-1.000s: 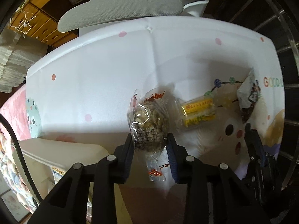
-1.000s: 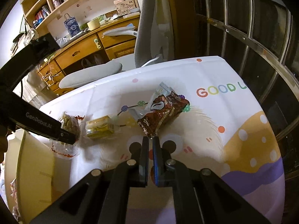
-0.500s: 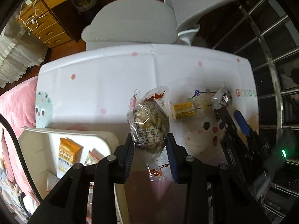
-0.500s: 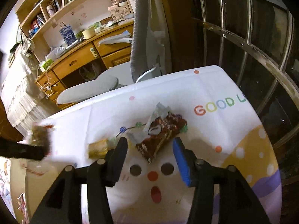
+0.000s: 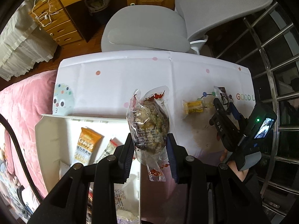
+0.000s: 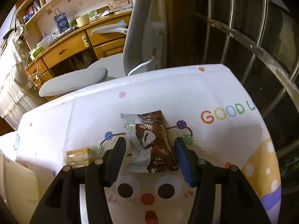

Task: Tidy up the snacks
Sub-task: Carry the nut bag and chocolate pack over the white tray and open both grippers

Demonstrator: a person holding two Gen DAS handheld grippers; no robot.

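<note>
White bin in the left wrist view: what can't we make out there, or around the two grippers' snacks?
- White bin, left wrist view: its near half is covered by the left gripper, so its full contents stay unknown.
- Clear-wrapped snack: print too small to read.
- Brown packet, right wrist view: sits between the right gripper jaws; contact with the pads can't be confirmed.
- Yellow snack: blurred, partly behind the finger.

Beyond the claw's tips, past the far edge of the printed tablecloth [image 6: 168, 93], stands a grey office chair [image 6: 74, 82]. Behind it sits a wooden desk [image 6: 74, 44] under bookshelves [image 6: 37, 5]. Metal railings [image 6: 243, 37] rise to the right.
</note>
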